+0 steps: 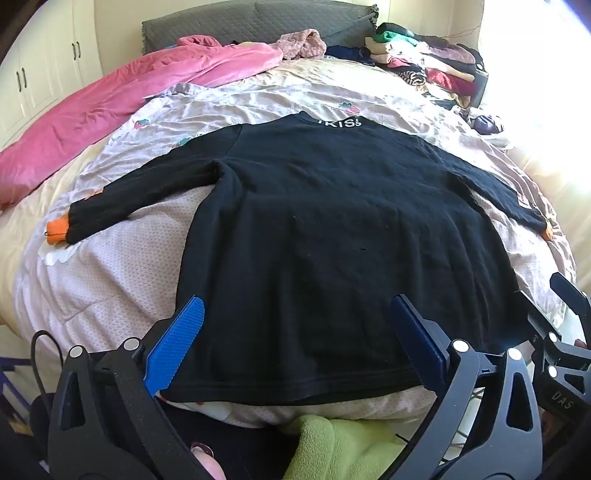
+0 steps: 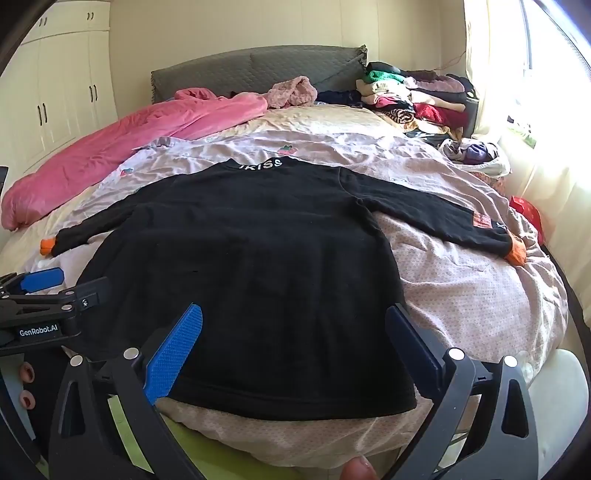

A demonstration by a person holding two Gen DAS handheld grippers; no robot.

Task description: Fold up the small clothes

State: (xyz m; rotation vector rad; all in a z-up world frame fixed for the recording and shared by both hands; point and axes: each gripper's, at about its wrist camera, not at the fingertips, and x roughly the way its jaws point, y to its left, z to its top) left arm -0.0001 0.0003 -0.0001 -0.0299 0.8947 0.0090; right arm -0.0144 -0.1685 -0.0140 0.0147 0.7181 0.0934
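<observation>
Pink duvet [image 1: 110, 99], grey headboard [image 2: 258, 70], white wardrobe [image 2: 62, 92].

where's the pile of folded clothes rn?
The clothes pile sits at the far right corner of the bed, beside the grey headboard and next to the bright window, beyond the spread black sweater in both wrist views.

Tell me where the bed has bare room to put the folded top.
Free: quilt between the black top's body and its right sleeve; quilt between the collar and the pink duvet; a smaller patch under the left sleeve. Crowded: clothes pile by the headboard, window side.
</observation>
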